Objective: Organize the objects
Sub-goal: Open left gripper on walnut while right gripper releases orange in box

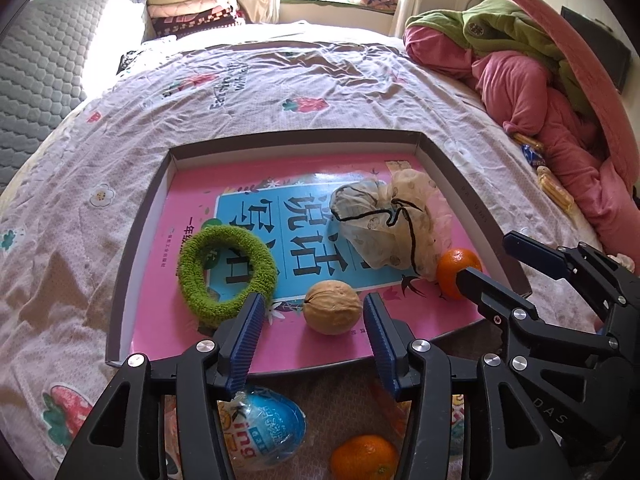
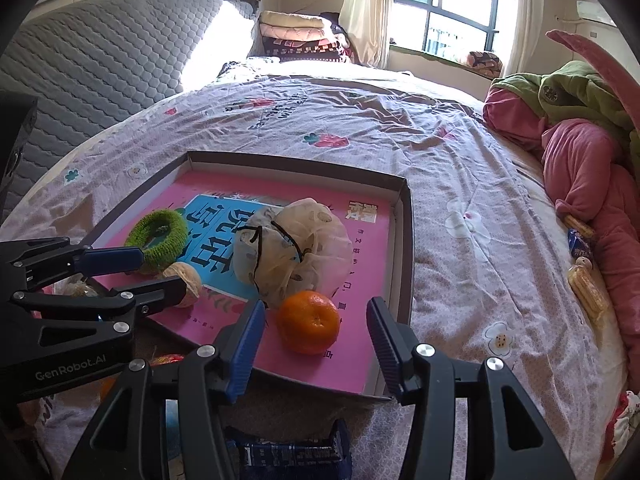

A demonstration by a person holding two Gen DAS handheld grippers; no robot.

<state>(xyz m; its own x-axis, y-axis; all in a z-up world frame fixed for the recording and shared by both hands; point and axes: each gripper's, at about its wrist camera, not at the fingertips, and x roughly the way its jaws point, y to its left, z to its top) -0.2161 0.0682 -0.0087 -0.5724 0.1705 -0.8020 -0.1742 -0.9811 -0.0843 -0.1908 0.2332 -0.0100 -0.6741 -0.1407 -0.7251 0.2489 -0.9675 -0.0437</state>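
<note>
A shallow dark tray (image 1: 280, 140) lies on the bed with a pink book (image 1: 192, 200) flat inside it. On the book rest a green fuzzy hair ring (image 1: 226, 276), a sheer drawstring pouch (image 1: 388, 220), a walnut (image 1: 332, 312) and an orange (image 2: 308, 322). My left gripper (image 1: 314, 308) is open, its blue pads either side of the walnut with gaps showing. My right gripper (image 2: 317, 312) is open around the orange, clear of it on both sides. Each gripper shows in the other's view: the right gripper (image 1: 492, 258), the left gripper (image 2: 160, 270).
In front of the tray, on the flowered sheet, lie a blue egg-shaped packet (image 1: 268, 432), a second orange (image 1: 364, 458) and a dark blue item (image 2: 292, 452). Pink and green clothing (image 1: 540, 92) and snack packets (image 1: 556, 188) fill the right side. A grey mattress (image 1: 36, 72) stands left.
</note>
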